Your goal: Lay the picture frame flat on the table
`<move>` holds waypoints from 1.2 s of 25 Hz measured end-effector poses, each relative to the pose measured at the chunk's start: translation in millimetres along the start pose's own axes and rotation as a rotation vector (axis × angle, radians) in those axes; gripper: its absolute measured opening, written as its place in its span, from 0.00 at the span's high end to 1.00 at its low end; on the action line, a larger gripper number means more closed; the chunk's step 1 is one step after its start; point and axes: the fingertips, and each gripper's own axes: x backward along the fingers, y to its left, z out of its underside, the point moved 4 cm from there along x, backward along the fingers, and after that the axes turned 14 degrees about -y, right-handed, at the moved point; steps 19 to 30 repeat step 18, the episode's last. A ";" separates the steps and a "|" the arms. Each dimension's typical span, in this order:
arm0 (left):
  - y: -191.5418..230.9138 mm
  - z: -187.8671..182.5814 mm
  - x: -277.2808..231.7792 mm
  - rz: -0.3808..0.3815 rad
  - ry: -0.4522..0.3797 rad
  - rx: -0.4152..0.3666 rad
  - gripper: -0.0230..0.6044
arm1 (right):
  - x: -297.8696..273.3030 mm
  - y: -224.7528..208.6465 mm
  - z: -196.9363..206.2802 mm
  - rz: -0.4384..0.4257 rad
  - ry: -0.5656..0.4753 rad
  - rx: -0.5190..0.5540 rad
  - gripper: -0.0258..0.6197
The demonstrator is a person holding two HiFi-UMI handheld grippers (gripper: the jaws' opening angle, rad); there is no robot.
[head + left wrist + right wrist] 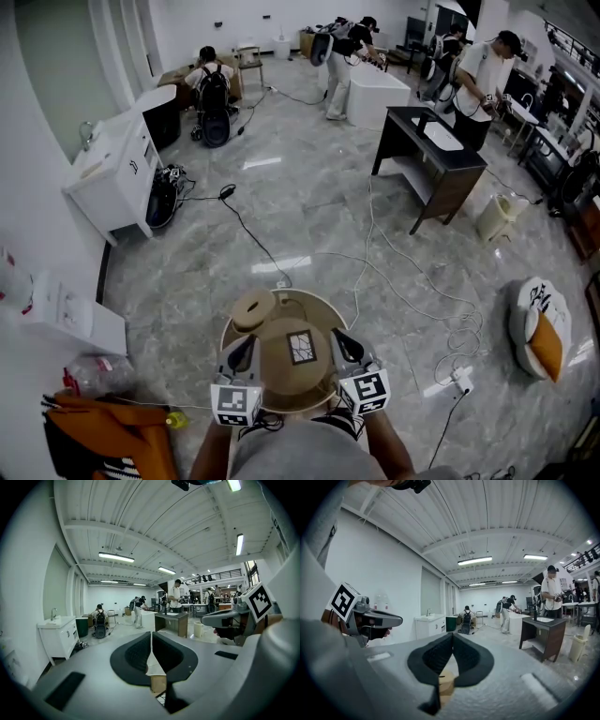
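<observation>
A small dark-bordered picture frame (301, 346) shows its pale face upward on the round tan table (281, 384); whether it lies fully flat I cannot tell. A round wooden disc (253, 309) rests on the table's far left. My left gripper (244, 351) hovers over the table just left of the frame, jaws shut and empty. My right gripper (345, 345) hovers just right of the frame, also shut with nothing held. In the left gripper view the jaws (151, 637) meet, with the right gripper (234, 620) alongside. The right gripper view shows closed jaws (453, 639) and the left gripper (370, 618).
Cables (394, 272) run over the marble floor beyond the table, with a power strip (459, 380) to the right. An orange bag (103, 427) lies at the lower left, a white sink cabinet (117, 173) stands at the left. A dark table (427, 155) and several people are farther back.
</observation>
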 end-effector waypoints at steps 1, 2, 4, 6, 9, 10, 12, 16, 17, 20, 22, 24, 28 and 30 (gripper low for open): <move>0.4 0.0 0.2 -0.002 -0.002 0.001 0.92 | -0.3 0.6 -0.4 -0.003 0.000 0.003 0.96; 0.5 0.3 0.5 -0.005 -0.003 0.003 0.92 | -0.2 0.9 -0.6 -0.006 0.001 0.005 0.96; -0.7 1.0 0.6 -0.014 -0.010 0.014 0.92 | 1.3 0.4 -0.9 -0.011 0.004 0.009 0.96; -4.3 1.5 0.1 -0.016 -0.012 0.016 0.92 | 4.2 -1.9 -0.7 -0.013 0.006 0.008 0.96; -9.8 2.5 -0.8 -0.016 -0.005 0.011 0.92 | 7.8 -5.2 0.3 -0.019 0.013 0.008 0.96; -10.9 2.3 -0.7 -0.015 -0.001 0.012 0.92 | 8.5 -5.2 0.7 -0.021 0.014 0.009 0.96; -10.3 2.7 -0.4 -0.020 0.004 0.017 0.92 | 8.6 -4.4 0.7 -0.024 0.014 0.008 0.96; -12.9 3.8 -2.9 -0.034 -0.003 0.033 0.92 | 10.5 -9.1 0.4 -0.025 0.017 0.011 0.96; -15.0 3.3 -3.9 -0.033 -0.007 0.036 0.92 | 11.8 -11.0 0.9 -0.026 0.017 0.012 0.96; -17.2 2.8 -4.8 -0.032 -0.010 0.038 0.92 | 13.0 -12.9 1.4 -0.026 0.017 0.012 0.96; -17.2 2.8 -4.8 -0.032 -0.010 0.038 0.92 | 13.0 -12.9 1.4 -0.026 0.017 0.012 0.96; -17.2 2.8 -4.8 -0.032 -0.010 0.038 0.92 | 13.0 -12.9 1.4 -0.026 0.017 0.012 0.96; -17.2 2.8 -4.8 -0.032 -0.010 0.038 0.92 | 13.0 -12.9 1.4 -0.026 0.017 0.012 0.96; -17.2 2.8 -4.8 -0.032 -0.010 0.038 0.92 | 13.0 -12.9 1.4 -0.026 0.017 0.012 0.96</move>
